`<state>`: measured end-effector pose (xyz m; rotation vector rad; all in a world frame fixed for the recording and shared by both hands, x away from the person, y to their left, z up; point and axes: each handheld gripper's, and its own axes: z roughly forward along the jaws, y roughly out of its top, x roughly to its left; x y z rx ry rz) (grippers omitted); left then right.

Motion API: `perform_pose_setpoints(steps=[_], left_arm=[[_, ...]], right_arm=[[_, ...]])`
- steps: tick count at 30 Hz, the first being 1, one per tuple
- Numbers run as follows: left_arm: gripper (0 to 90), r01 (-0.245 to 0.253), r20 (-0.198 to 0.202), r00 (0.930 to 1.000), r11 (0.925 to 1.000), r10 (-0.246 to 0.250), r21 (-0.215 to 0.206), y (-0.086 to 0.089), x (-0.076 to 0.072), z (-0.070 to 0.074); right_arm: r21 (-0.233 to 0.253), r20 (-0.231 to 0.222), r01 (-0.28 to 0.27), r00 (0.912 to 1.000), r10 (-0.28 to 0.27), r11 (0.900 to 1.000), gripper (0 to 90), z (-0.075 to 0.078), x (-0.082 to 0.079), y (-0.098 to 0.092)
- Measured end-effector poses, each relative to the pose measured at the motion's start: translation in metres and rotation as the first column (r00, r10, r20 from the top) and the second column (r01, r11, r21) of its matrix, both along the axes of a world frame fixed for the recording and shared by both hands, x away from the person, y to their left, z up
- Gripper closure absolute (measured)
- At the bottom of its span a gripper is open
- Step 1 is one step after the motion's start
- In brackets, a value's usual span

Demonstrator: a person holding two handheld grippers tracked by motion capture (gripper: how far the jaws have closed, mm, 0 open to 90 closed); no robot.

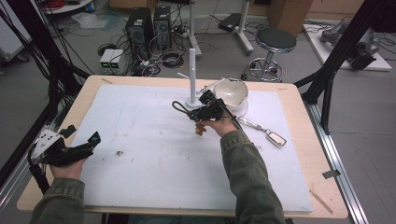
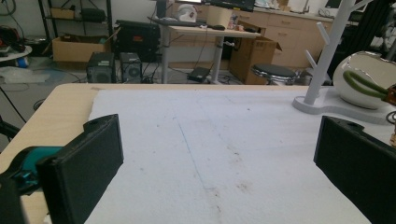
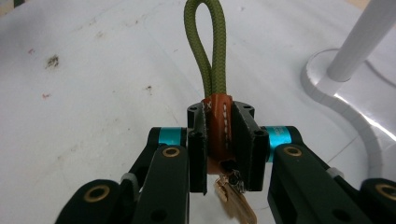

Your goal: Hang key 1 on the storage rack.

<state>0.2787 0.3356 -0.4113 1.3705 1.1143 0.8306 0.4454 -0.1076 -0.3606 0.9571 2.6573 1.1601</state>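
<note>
My right gripper (image 1: pixel 194 113) (image 3: pixel 219 116) is shut on the brown leather sleeve (image 3: pixel 218 126) of a keychain. Its olive-green cord loop (image 3: pixel 208 46) (image 1: pixel 177 106) sticks out past the jaws, and a copper-coloured key (image 3: pixel 236 205) (image 1: pixel 201 129) hangs beneath. It hovers just in front of the white branched stand (image 1: pixel 192 70) (image 3: pixel 369 37). My left gripper (image 1: pixel 83 135) (image 2: pixel 219 172) rests at the table's near left, jaws wide open with nothing between them.
A white bowl (image 1: pixel 231 91) (image 2: pixel 369 79) holding a green cord (image 2: pixel 364 84) sits right of the stand. A silver fob on a strap (image 1: pixel 275 138) lies to the right on the white foam mat (image 1: pixel 154 154). The wooden table edge (image 1: pixel 322 140) borders the mat.
</note>
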Motion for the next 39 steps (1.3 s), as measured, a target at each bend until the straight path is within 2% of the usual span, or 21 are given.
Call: perform_pose_setpoints(steps=[4,7,10,13,17,20,24,32,39], left_arm=[[1.7,0.000,0.000,1.0000,1.0000,0.000,0.001,0.000,0.000,0.000],[1.7,0.000,-0.001,1.0000,1.0000,0.000,0.001,0.000,0.000,0.000],[1.7,-0.001,0.000,1.0000,1.0000,0.001,0.000,0.000,0.000,0.000],[1.7,-0.001,-0.001,1.0000,1.0000,0.001,-0.001,0.000,0.000,0.000],[1.7,-0.001,0.000,1.0000,1.0000,0.001,-0.001,0.000,0.000,0.000],[1.7,-0.001,0.000,1.0000,1.0000,0.001,0.000,0.000,0.000,0.000],[1.7,0.001,-0.003,1.0000,1.0000,-0.001,0.000,0.000,0.000,0.000],[1.7,-0.001,-0.001,1.0000,1.0000,0.001,-0.002,0.000,0.001,0.000],[1.7,-0.001,-0.003,1.0000,1.0000,0.001,-0.002,0.000,0.001,0.000]], right_arm=[[0.017,0.007,0.010,0.9999,-0.010,1.000,76.3,0.009,0.000,-0.004],[0.049,0.019,0.015,0.9997,-0.016,0.999,76.4,0.014,0.000,-0.006],[0.048,0.026,0.015,0.9995,-0.016,0.999,76.4,0.016,0.000,-0.008],[0.067,0.032,0.024,0.9991,-0.027,0.997,76.4,0.018,0.000,-0.011],[0.068,0.038,0.032,0.9987,-0.035,0.997,76.4,0.022,0.001,-0.013],[0.067,0.047,0.027,0.9984,-0.031,0.997,76.3,0.030,0.003,-0.013],[0.088,0.064,0.032,0.9972,-0.038,0.996,76.4,0.041,0.005,-0.013],[0.083,0.091,0.039,0.9948,-0.047,0.996,76.4,0.059,0.008,-0.011],[0.099,0.104,0.062,0.9920,-0.072,0.993,76.4,0.066,0.013,-0.015]])
